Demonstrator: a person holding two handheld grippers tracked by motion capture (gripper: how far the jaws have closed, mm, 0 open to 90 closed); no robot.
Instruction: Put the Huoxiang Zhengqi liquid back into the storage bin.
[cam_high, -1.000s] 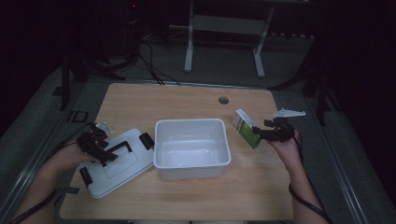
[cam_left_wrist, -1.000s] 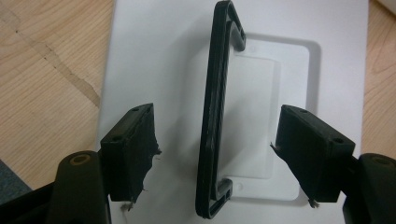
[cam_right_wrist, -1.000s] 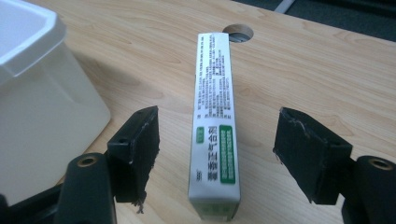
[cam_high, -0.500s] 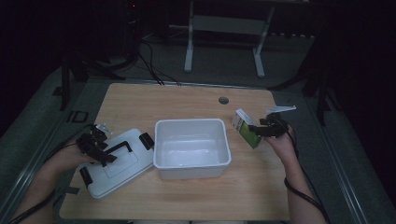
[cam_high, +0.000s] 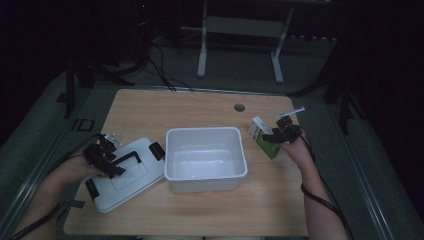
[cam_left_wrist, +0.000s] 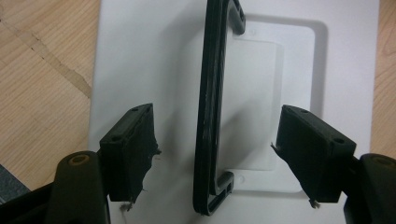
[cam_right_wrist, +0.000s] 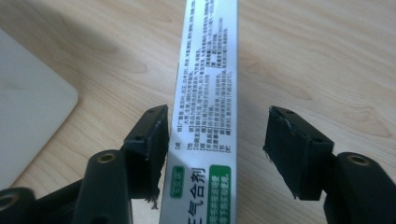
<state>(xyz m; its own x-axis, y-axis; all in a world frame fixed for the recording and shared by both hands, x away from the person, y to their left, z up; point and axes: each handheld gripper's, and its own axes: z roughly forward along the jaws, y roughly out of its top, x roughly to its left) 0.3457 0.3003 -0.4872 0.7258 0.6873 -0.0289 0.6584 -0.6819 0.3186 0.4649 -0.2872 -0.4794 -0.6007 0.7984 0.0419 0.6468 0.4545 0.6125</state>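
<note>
1. Left tongs (cam_high: 106, 159) hover over the white lid (cam_high: 131, 177), which lies flat at the left part of the tabletop (cam_high: 200, 107), its near corner close to the front edge.
2. In the left gripper view the tongs (cam_left_wrist: 212, 154) stand apart, one pad on each side of the lid's black handle (cam_left_wrist: 210, 116); clear gaps show on both sides and neither pad touches it.
3. White tub (cam_high: 205, 158) sits mid-tabletop, open-topped, nothing seen inside. The lid's right corner lies just beside the tub's left wall; whether they touch, cannot tell.
4. Right tongs (cam_high: 278, 135) are at the green-and-white carton (cam_high: 264, 140), right of the tub and tilted, its top leaning toward the tub's far right corner.
5. In the right gripper view the carton (cam_right_wrist: 205, 107) runs up between the jaws of the tongs (cam_right_wrist: 212, 149). The left pad (cam_right_wrist: 150, 140) sits against its edge; the right pad (cam_right_wrist: 292, 149) stands off with bare wood showing between. These jaws have just been closing in, the carton between them, not yet clamped.
6. Open room: a broad bare strip of wood behind the tub up to the grommet hole (cam_high: 239, 107), and a bare band along the front edge.
</note>
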